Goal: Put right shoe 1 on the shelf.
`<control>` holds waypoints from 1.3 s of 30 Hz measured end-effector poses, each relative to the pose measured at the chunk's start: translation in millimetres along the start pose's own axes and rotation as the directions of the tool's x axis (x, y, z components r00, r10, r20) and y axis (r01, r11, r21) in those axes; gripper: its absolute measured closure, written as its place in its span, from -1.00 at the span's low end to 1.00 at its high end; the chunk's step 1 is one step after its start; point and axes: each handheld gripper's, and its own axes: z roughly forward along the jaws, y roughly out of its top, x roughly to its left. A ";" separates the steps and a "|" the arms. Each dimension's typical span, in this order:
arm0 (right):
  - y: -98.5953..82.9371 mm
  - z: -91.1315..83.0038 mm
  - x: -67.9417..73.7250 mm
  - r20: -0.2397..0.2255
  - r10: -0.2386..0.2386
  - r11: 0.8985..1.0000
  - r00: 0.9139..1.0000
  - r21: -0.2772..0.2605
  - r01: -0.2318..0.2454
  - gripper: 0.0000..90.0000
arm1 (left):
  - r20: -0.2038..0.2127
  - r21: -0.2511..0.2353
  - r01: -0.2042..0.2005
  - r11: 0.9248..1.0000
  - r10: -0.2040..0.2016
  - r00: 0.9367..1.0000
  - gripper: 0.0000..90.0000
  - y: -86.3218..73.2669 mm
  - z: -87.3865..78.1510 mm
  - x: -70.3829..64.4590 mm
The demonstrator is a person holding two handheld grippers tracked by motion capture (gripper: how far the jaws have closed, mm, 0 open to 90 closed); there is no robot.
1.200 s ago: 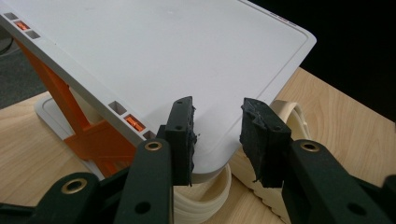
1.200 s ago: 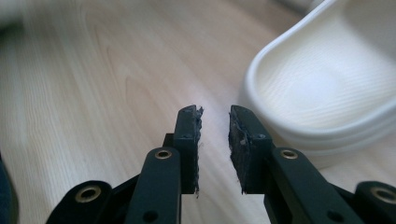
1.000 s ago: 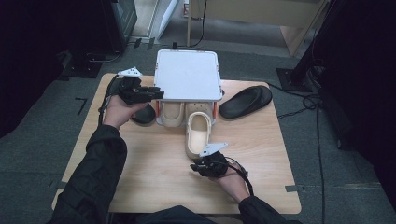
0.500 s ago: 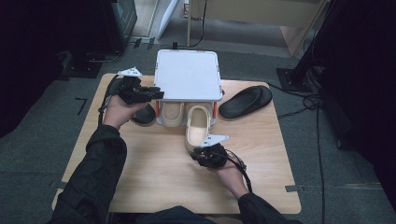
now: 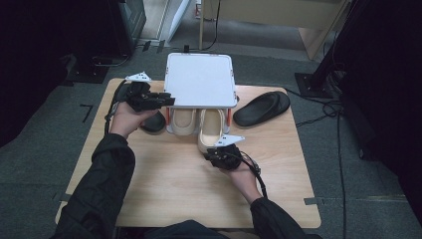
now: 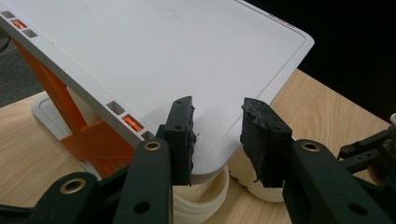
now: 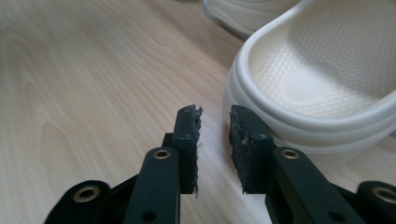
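A white shelf (image 5: pixel 200 79) on orange legs (image 6: pixel 60 95) stands at the table's far middle. Two cream slippers lie under it with their heels sticking out toward me, the left one (image 5: pixel 183 119) and the right one (image 5: pixel 211 130). My right gripper (image 5: pixel 215 154) sits low on the table just behind the right slipper's heel (image 7: pixel 317 79). Its jaws (image 7: pixel 214 116) are open a little and hold nothing. My left gripper (image 5: pixel 160 101) hovers at the shelf's near left corner (image 6: pixel 163 56), open (image 6: pixel 219 123), with the corner edge showing between its fingers.
One black slipper (image 5: pixel 262 108) lies right of the shelf. Another black slipper (image 5: pixel 153 122) lies left of it, partly under my left hand. Bare wood table (image 5: pixel 174 189) stretches toward me. Dark floor and cables surround the table.
My right gripper has moved forward to the right cream slipper's heel, and that slipper has slid a little farther under the shelf. The left gripper has stayed put.
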 end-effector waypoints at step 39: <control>23.3 25.8 -50.4 -0.004 0.092 0.993 0.996 -0.080 -0.092 0.46 | 0.001 -0.014 0.023 1.000 -0.023 1.000 0.40 -3.3 -2.4 -3.8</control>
